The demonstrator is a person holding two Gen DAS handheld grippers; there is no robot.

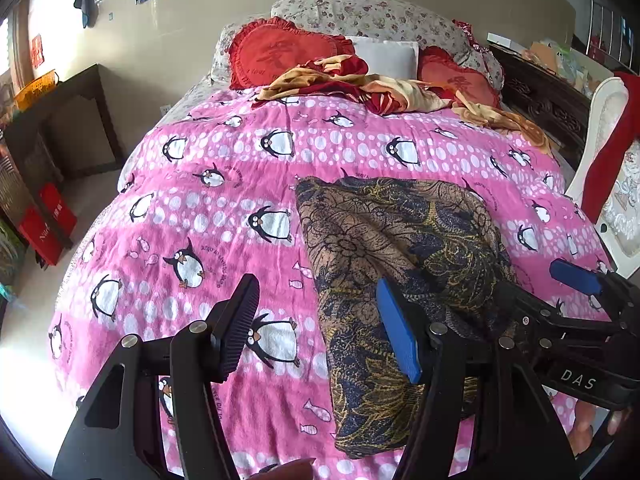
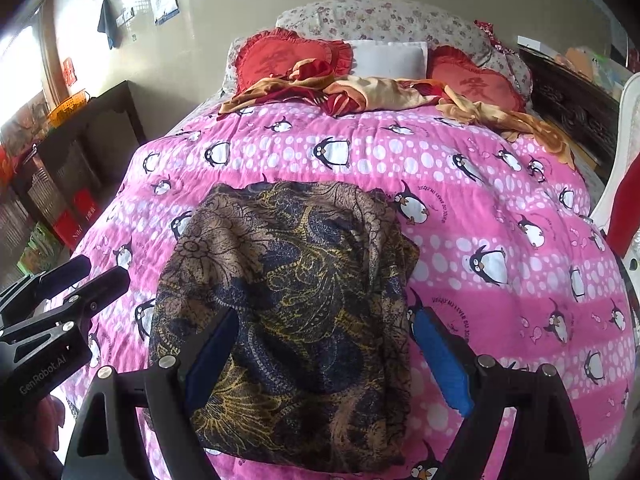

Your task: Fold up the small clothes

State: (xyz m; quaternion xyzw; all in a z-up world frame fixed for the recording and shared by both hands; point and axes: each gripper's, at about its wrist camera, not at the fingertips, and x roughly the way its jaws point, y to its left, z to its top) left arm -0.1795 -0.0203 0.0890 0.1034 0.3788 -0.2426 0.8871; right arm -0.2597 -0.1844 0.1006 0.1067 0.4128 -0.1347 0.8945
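The patterned garment (image 2: 288, 280), a thin cloth printed in brown, dark blue and yellow, is laid folded into a rough rectangle on the pink penguin blanket (image 2: 500, 184) that covers the bed. In the right wrist view the garment is seen between the two blue-padded fingers of the right gripper (image 2: 324, 360), whose jaws are held wide apart above it; the cloth is not pinched by either pad. In the left wrist view the left gripper (image 1: 320, 328) is seen over the blanket at the garment's left edge, its jaws parted, with the blue pad over the cloth and the other finger over bare blanket; nothing is gripped. Whether that blue pad touches the cloth cannot be told. The right gripper (image 1: 576, 280) is also seen there at the right side of the garment (image 1: 400, 240). At the head of the bed two red heart-shaped cushions (image 2: 292, 56), a white pillow (image 2: 388, 58) and a crumpled red and yellow cloth (image 2: 360, 92) are found.
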